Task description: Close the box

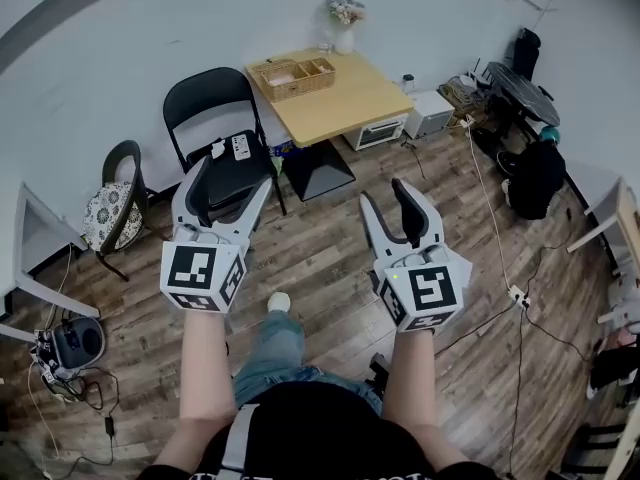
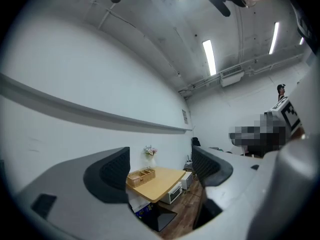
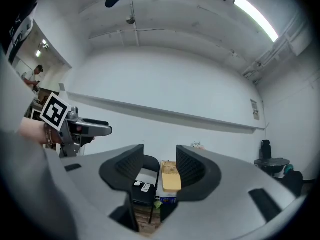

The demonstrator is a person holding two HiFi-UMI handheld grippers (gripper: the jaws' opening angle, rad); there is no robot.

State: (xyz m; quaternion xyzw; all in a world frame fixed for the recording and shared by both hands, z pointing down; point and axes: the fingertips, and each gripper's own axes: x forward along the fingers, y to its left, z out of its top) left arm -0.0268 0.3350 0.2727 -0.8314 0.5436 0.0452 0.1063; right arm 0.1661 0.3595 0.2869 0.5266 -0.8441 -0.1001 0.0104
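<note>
Head view: a person stands on the wooden floor (image 1: 330,248) with a gripper in each hand. The left gripper (image 1: 228,186) is at 9 o'clock of the frame and the right gripper (image 1: 388,200) at 3 o'clock. Both point toward 12 o'clock, and both have their jaws spread with nothing between them. The woven box (image 1: 292,76) is at 12 o'clock, well apart from both grippers. It sits on the far left corner of a small wooden surface (image 1: 350,98), with its top open and its compartments showing. A vase of flowers (image 1: 345,23) stands just beyond the box, at the surface's far edge by the wall. A black chair (image 1: 215,108) is at 11 o'clock, just left of the surface, with small white items on its seat. A toaster oven (image 1: 378,131) sits on the floor at the surface's right edge.

Left gripper view: the jaws stand wide apart and empty. In the gap between them are the surface and the box, with the vase behind at 12 o'clock of the box and the oven at 5 o'clock.

Right gripper view: these jaws are also parted and hold nothing. Between them appear the black chair and the surface's near edge, with the box farther back. The left gripper shows at 9 o'clock.
</note>
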